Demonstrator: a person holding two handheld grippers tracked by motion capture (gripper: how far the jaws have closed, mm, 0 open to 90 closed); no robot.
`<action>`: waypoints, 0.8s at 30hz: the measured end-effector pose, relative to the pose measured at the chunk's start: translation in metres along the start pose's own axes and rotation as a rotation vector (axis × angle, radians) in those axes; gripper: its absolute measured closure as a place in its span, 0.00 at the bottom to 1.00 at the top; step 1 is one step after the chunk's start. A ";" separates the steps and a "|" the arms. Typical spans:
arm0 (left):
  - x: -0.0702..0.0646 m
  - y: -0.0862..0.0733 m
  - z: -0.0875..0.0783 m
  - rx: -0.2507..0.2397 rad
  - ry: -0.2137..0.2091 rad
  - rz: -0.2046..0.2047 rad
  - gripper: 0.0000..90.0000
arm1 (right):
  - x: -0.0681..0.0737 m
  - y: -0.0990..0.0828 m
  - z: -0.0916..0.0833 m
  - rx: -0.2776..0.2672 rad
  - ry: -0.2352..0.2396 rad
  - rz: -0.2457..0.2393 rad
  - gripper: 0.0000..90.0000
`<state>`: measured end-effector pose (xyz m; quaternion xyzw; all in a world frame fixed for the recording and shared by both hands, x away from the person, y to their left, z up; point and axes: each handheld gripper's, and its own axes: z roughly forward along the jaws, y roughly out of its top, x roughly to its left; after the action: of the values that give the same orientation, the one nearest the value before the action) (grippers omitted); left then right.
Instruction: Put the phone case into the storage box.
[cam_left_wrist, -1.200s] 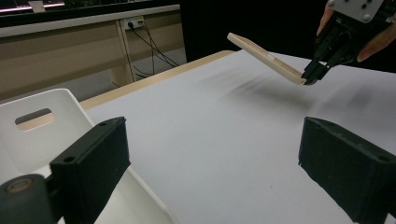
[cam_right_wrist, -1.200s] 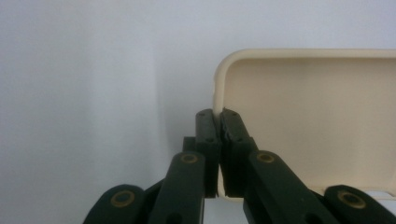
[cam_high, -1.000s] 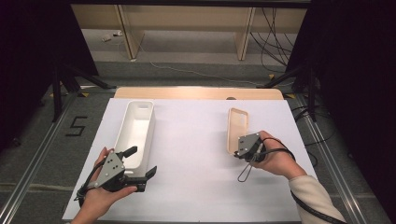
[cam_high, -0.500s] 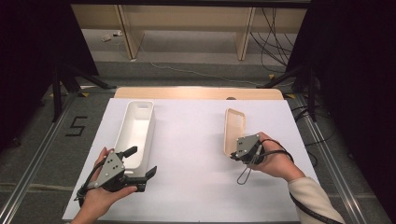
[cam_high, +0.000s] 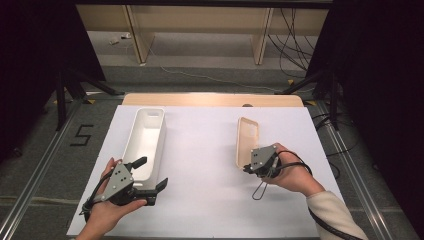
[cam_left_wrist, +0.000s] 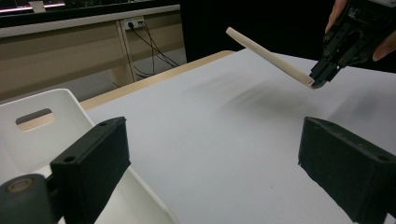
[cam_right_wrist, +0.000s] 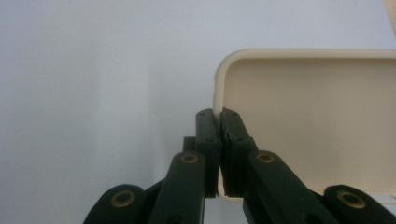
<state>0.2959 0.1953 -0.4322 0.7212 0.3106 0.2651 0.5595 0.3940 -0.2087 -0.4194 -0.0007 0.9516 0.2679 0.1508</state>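
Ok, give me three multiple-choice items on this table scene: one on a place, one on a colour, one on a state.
1. Where does the white bin lie?
A. at the left gripper
B. at the right gripper
C. on the floor

2. What colour is the lid?
A. blue
B. beige
C. black

3. How do the left gripper's jaws stand?
A. shut on the lid
B. shut on the bin
C. open

Key: 1 A, the bin lies on the table's left half by that gripper; 2 B, it is pale beige in the right gripper view; 3 C, the left gripper view shows a wide gap with nothing pinched.
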 end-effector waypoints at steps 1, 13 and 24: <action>0.000 0.000 0.000 0.000 0.000 0.000 0.09 | 0.000 0.000 0.000 -0.002 0.001 0.002 0.98; 0.000 0.000 0.000 0.000 -0.001 0.001 0.09 | 0.004 0.006 0.001 -0.020 0.007 -0.010 0.98; 0.000 0.000 0.000 -0.001 -0.001 0.000 0.09 | 0.009 0.013 0.003 -0.033 0.013 -0.026 0.98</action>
<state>0.2958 0.1953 -0.4322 0.7212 0.3102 0.2651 0.5598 0.3853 -0.1955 -0.4175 -0.0172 0.9479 0.2817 0.1481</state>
